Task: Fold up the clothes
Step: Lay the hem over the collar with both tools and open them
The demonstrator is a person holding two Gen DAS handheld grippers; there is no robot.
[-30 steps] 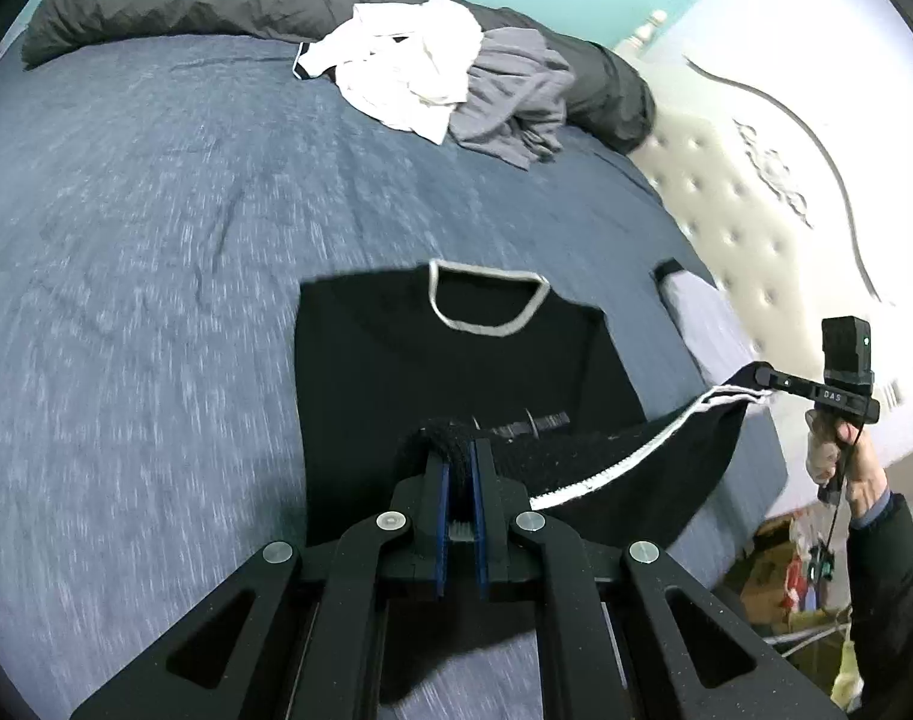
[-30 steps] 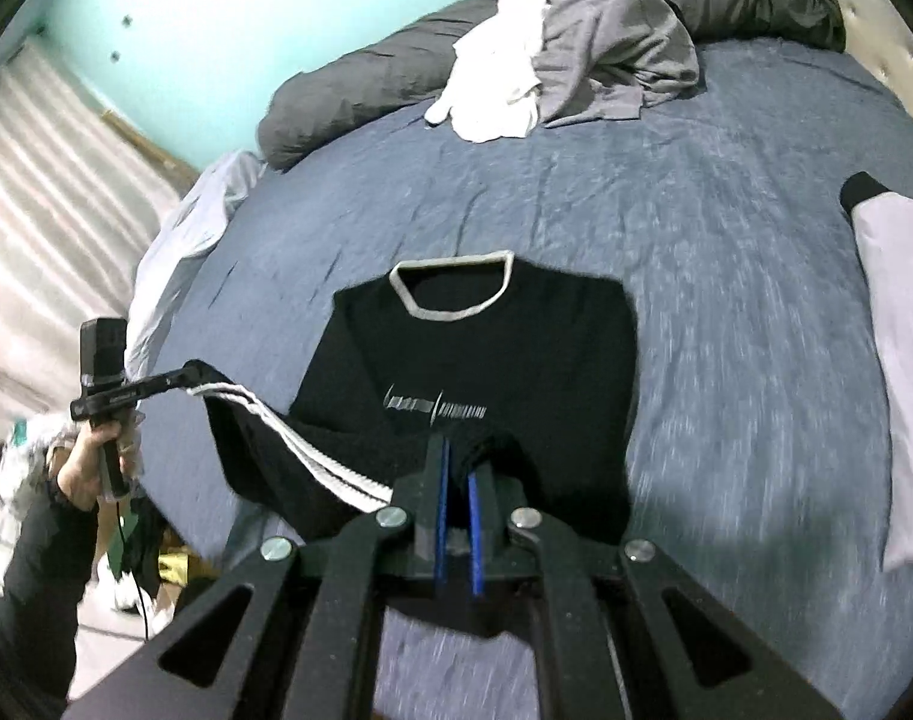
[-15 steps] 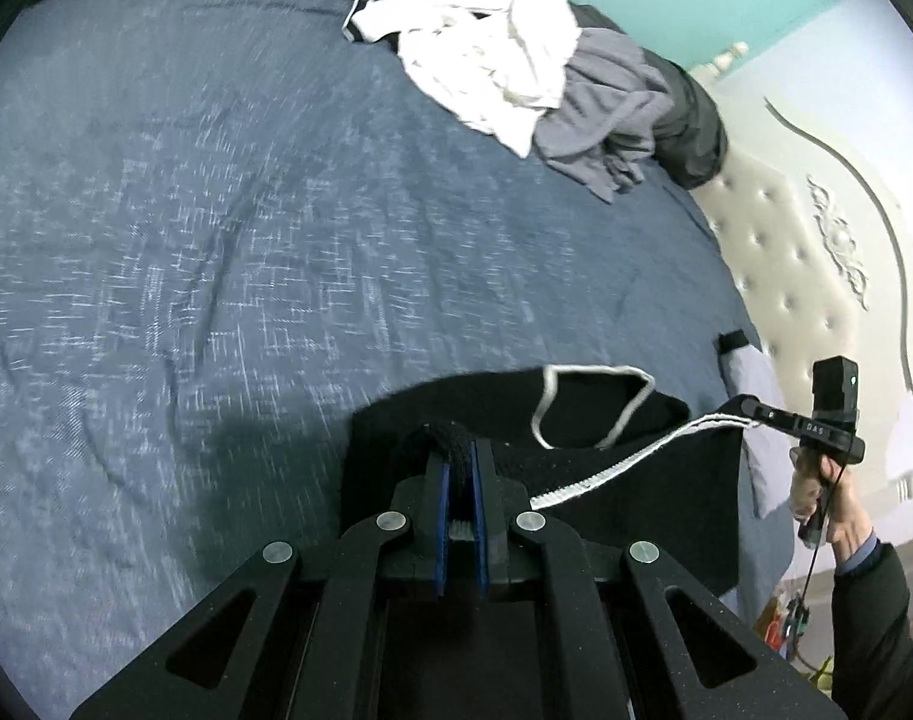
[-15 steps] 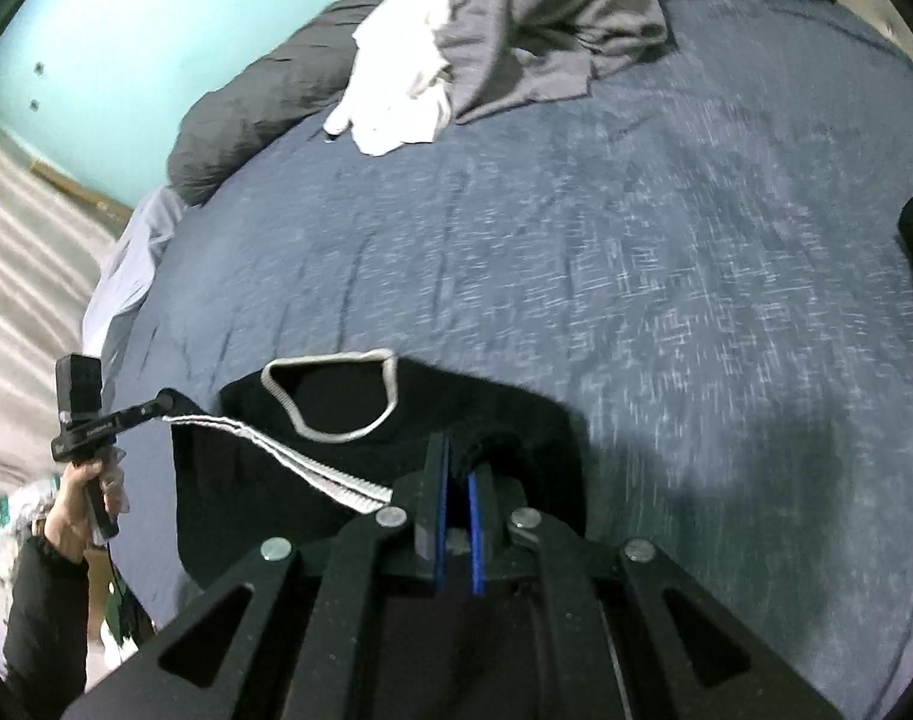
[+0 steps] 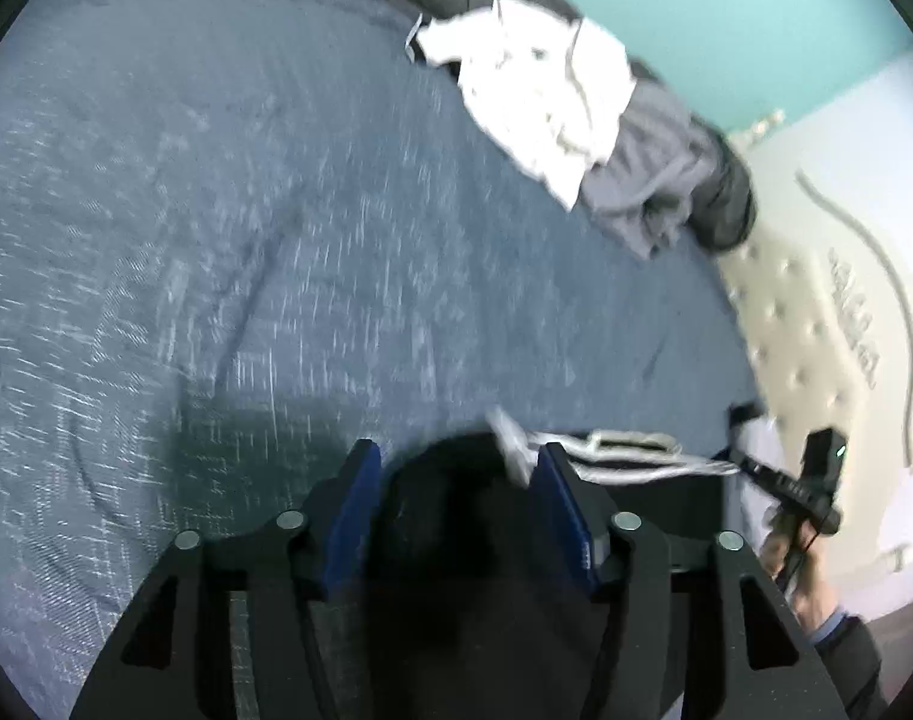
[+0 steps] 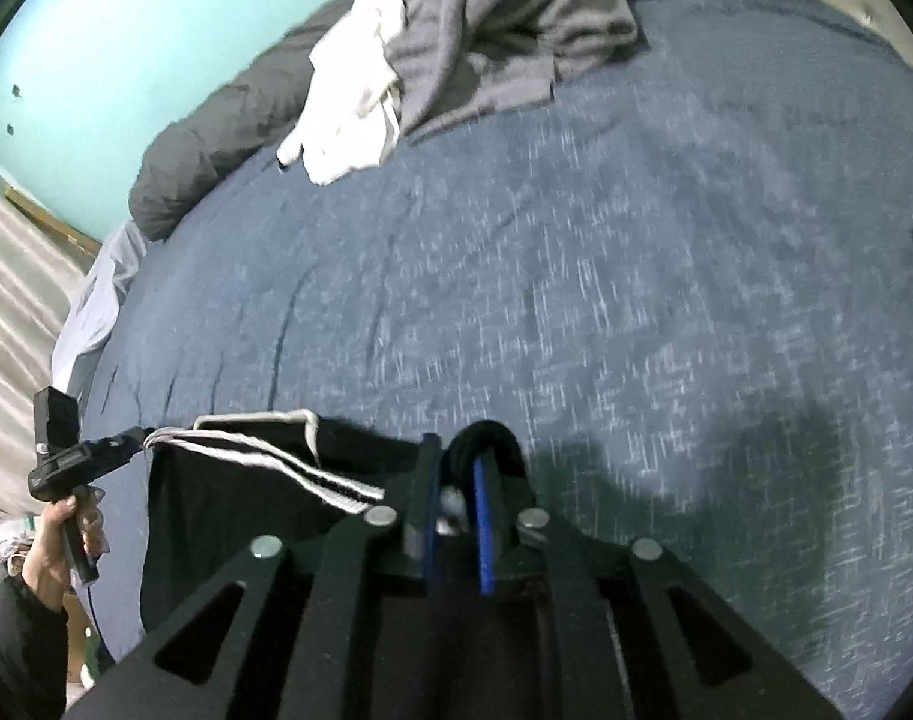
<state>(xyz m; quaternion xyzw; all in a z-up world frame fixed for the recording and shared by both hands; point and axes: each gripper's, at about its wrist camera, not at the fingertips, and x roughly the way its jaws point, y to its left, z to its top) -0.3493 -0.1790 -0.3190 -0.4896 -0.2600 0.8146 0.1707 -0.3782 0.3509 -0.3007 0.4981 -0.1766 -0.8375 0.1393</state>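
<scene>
Blue bedspread (image 5: 276, 240) carries the black sweater (image 6: 228, 510) along its near edge, hem folded up to the collar, lying crosswise between the left gripper (image 5: 456, 498) and right gripper (image 6: 456, 480), both with jaws opening around a fold of it.

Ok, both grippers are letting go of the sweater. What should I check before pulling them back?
1. left gripper free of the black sweater: jaws opening, wide apart, fabric loose between them. Ok.
2. right gripper free: jaws opening but narrowly apart, fabric bunched between them. Cannot tell.
3. striped hem brought up to the collar: they lie side by side. Ok.
4. Fold lying flat: hidden by the grippers and blurred. Cannot tell.
5. white garment and grey garment well apart from the sweater, far across the bed cover. Ok.
</scene>
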